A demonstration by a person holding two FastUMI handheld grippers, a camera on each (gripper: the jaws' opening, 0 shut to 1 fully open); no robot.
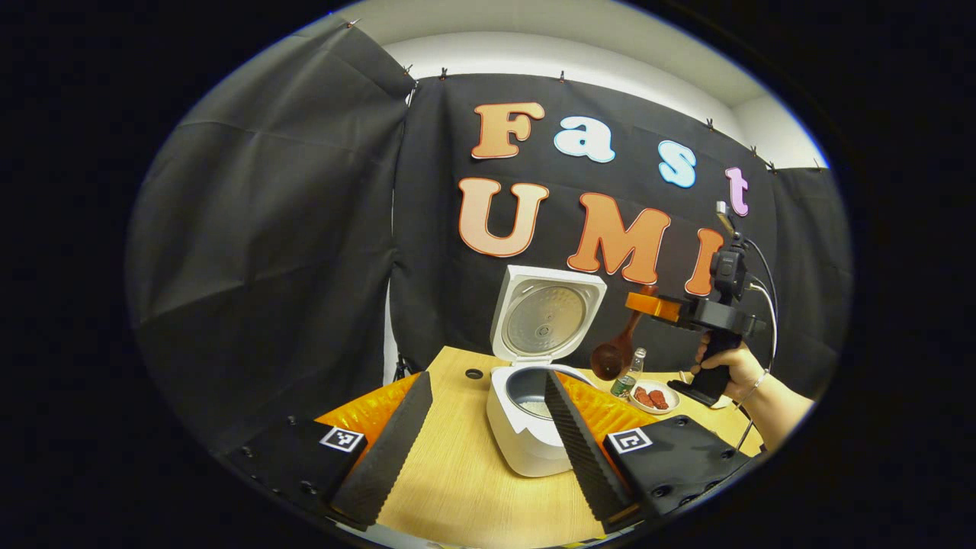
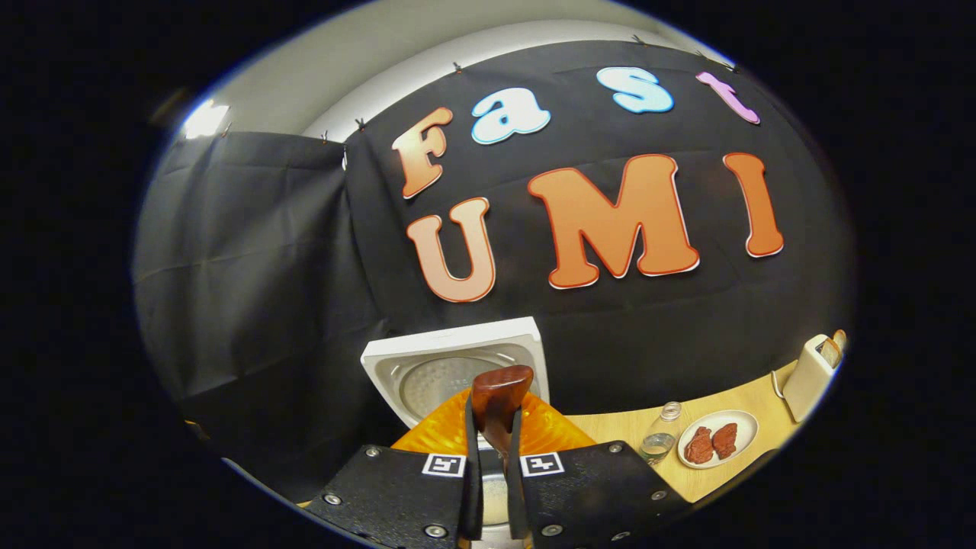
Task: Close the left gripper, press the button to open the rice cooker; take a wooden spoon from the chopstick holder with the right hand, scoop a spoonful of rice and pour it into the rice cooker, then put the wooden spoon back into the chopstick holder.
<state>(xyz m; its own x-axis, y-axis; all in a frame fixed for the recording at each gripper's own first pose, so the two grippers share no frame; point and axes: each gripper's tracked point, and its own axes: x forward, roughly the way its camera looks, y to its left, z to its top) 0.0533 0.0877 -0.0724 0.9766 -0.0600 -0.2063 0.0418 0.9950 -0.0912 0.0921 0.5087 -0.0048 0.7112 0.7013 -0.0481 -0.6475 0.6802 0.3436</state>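
Both right claw (image 2: 494,457) fingers pinch wooden spoon (image 2: 497,404).

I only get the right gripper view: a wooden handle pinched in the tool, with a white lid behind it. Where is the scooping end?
Observer: The wooden spoon hangs bowl-down beside the rice cooker, not over its pot.
Operator: What is the other tool doing?
Observer: The left tool is open and holds nothing.
Operator: Who is carrying mine?
Observer: A hand grips its handle from below.
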